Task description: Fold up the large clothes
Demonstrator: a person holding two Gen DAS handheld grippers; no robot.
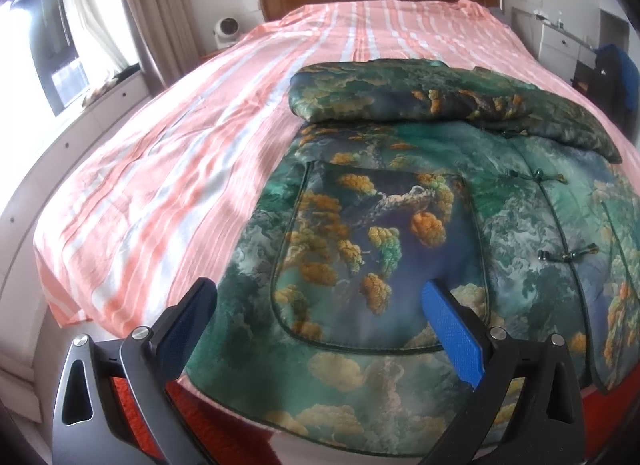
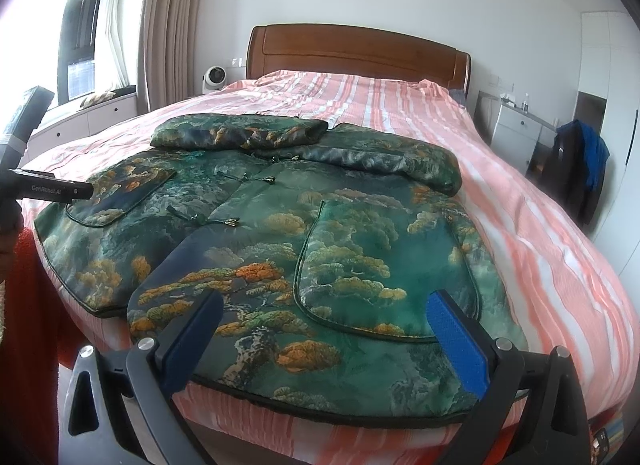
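Your left claw [image 1: 320, 325] and right claw [image 2: 326, 329] both stand wide open and empty, each poised above the near hem of the jacket [image 2: 280, 225]. The jacket lies front-up at the near end of the bed [image 2: 540, 225], both sleeves [image 2: 236, 131] already folded across the chest.

Risks:
- The fabric looks smooth and padded; a shallow pinch at the hem is likely to slip as you lift.
- The near hem lies along the bed's near edge, so pulling toward yourself could drag the jacket off.
- A fast lift could spill the folded sleeves.
- Knot buttons [image 2: 230, 221] may snag a finger.

Clearance: bare striped sheet lies far and right, and the left side in the left wrist view. Fold toward the headboard [image 2: 356, 53].
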